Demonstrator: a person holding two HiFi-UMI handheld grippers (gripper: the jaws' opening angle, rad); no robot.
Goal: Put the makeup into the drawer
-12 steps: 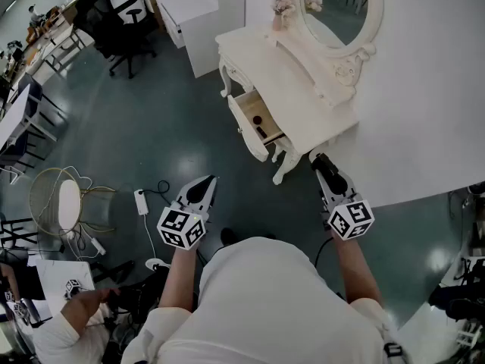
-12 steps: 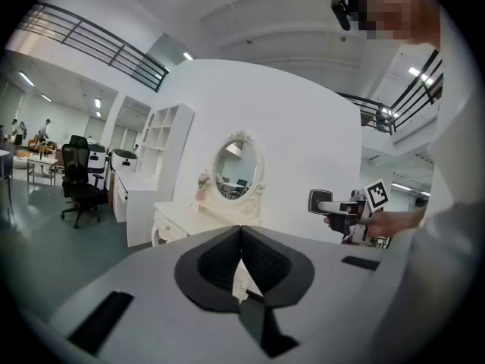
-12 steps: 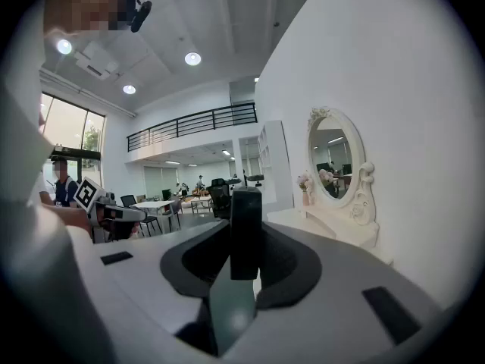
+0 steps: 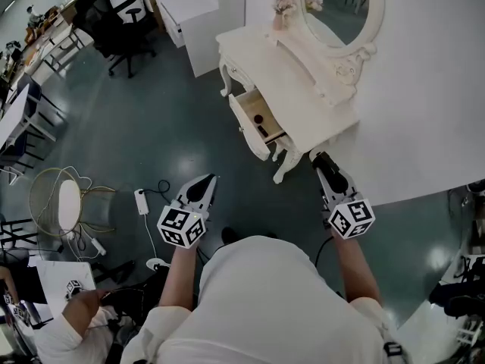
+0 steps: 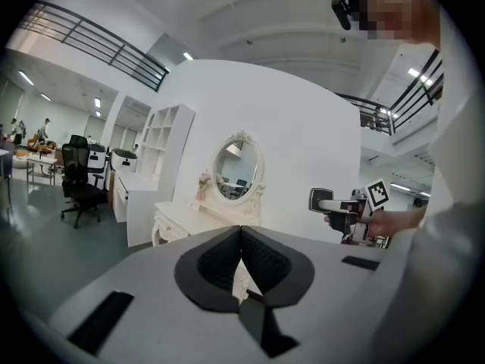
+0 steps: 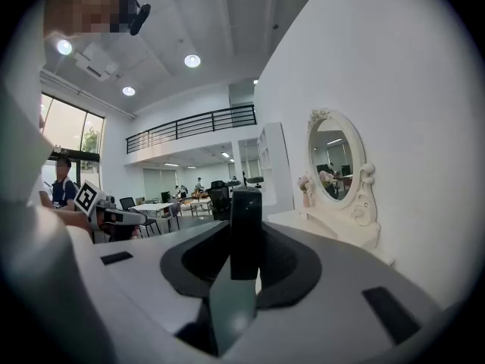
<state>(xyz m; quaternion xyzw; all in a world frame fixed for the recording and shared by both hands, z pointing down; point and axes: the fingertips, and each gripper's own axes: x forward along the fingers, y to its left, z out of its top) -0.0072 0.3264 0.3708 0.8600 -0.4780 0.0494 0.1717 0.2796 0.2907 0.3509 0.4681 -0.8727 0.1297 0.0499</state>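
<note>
A white vanity table with an oval mirror stands ahead of me, its drawer pulled open with two small dark items inside. My right gripper hovers level just right of the vanity's front leg. It is shut on a black upright makeup case, which also shows in the left gripper view as a makeup case at the right. My left gripper hangs over the floor left of the drawer. Its dark pads meet with nothing between them.
A pink flower vase sits on the vanity top. On the floor to the left are a gold wire stool and a power strip with cable. A black office chair stands beyond, and a white cabinet. Another person crouches at lower left.
Both grippers hold their places. Only the crouching person's hand at lower left has drawn in slightly.
</note>
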